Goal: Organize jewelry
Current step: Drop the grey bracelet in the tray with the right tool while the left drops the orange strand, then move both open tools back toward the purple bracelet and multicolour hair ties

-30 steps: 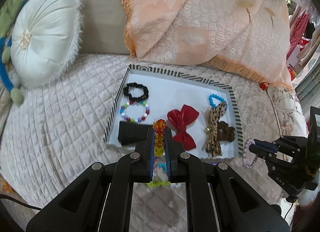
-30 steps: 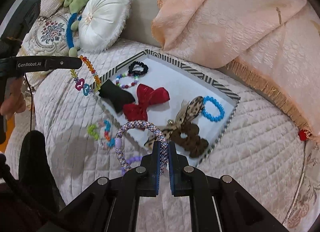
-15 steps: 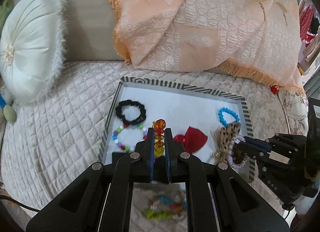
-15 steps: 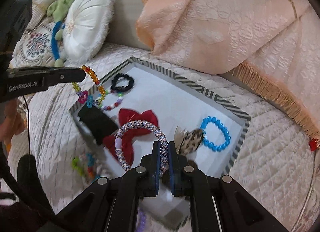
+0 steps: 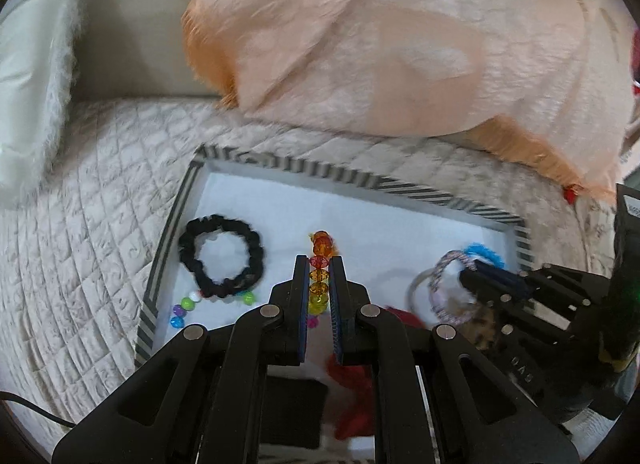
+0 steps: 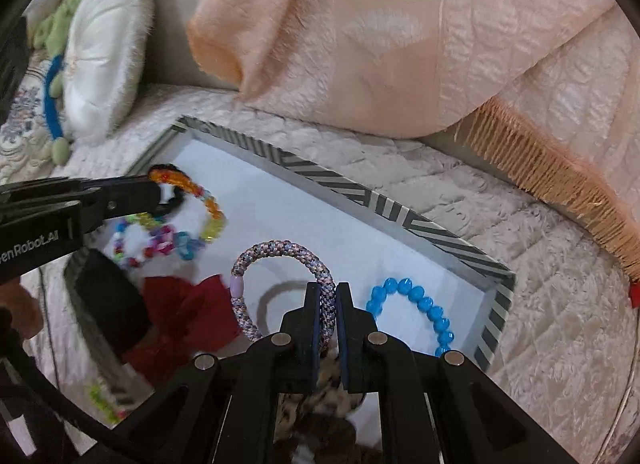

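Amber bead bracelet (image 5: 319, 279) pinched in closed left gripper (image 5: 319, 282); judged light, hard, slick, loop dangling loose, best held across single bead. Woven cord bangle (image 6: 280, 260) clamped in closed right gripper (image 6: 328, 304); judged light, springy, grippy, rising toward 11 o'clock. Both held above striped tray (image 6: 440, 238); blue bracelet (image 6: 416, 304) lies at 3 o'clock.

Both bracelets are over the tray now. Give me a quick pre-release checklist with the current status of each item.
1. Left gripper clamped on the rainbow bead bracelet: ok.
2. Right gripper clamped on the woven pastel bracelet: ok.
3. Both bracelets above the striped tray: ok.
4. Bare white floor under the woven bracelet: ok, only its shadow there.
5. Height above tray floor: cannot tell.
6. Rainbow bracelet clear of the black scrunchie: cannot tell.
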Available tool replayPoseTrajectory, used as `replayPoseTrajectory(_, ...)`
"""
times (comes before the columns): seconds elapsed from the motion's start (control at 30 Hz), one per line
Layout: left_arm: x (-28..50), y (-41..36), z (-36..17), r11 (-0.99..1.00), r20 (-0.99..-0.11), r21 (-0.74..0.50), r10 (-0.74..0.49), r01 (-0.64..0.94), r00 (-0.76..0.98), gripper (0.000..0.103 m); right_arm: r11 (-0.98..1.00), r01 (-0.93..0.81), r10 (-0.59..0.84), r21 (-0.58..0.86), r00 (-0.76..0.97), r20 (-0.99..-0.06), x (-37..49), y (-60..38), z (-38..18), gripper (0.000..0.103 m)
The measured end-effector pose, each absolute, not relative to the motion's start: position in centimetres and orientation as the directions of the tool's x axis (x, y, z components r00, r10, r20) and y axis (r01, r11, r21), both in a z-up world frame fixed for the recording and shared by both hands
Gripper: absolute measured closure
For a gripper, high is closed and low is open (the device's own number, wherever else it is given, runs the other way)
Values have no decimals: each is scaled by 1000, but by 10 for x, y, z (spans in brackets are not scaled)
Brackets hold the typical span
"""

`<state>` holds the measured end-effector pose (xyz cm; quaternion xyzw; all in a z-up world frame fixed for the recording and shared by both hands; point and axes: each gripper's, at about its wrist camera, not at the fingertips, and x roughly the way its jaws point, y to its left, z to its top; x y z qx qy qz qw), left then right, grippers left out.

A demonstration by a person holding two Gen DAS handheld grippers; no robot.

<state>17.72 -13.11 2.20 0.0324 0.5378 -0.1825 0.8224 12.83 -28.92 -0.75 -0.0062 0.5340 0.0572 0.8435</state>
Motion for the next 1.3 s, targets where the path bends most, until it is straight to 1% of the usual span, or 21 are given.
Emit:
replayPoseTrajectory(0.17, 187, -118, 6, 946, -910, -125, -229, 298, 345, 95, 996, -84, 57, 25, 402, -914, 140, -287, -24, 96)
replayPoseTrajectory(0.37, 183, -110, 0, 947, -911, -133, -233, 291, 342, 94, 994, -31, 111, 108, 426, -898, 143, -296, -22, 96)
replayPoseTrajectory(0.4, 182, -109, 0, 948, -911, -131, -231, 291, 341, 90, 993, -31, 120, 118, 433, -893, 139, -297, -19, 95)
replayPoseTrajectory(0.43, 180, -107, 1, 948, -912, -128, -228, 292, 342, 80, 992, -35, 125, 122, 440, -889, 135, -295, -17, 94)
replayPoseTrajectory(0.47, 178, -107, 2, 948, -911, -128, -228, 290, 344, 74, 990, -45, 138, 132, 450, -882, 131, -294, -13, 93)
replayPoseTrajectory(0.5, 175, -104, 4, 949, -909, -131, -230, 287, 347, 63, 989, -51, 144, 135, 457, -878, 126, -293, -10, 93)
replayPoseTrajectory(0.53, 172, -103, 6, 949, -908, -135, -233, 284, 349, 61, 989, -56, 146, 135, 467, -872, 121, -292, -5, 92)
replayPoseTrajectory(0.63, 161, -98, 12, 948, -906, -136, -236, 287, 352, 61, 987, -75, 160, 142, 495, -854, 107, -287, 8, 91)
replayPoseTrajectory(0.87, 123, -87, 30, 950, -886, -80, -207, 303, 414, 61, 991, -111, 126, 78, 547, -827, 66, -272, 33, 91)
replayPoseTrajectory(1.03, 92, -77, 41, 948, -867, -38, -189, 316, 461, 61, 983, -141, 171, 113, 525, -834, 34, -265, 34, 91)
replayPoseTrajectory(1.3, 48, -61, 51, 940, -854, -64, -225, 335, 468, 61, 973, -159, 226, 168, 498, -837, -18, -258, 39, 91)
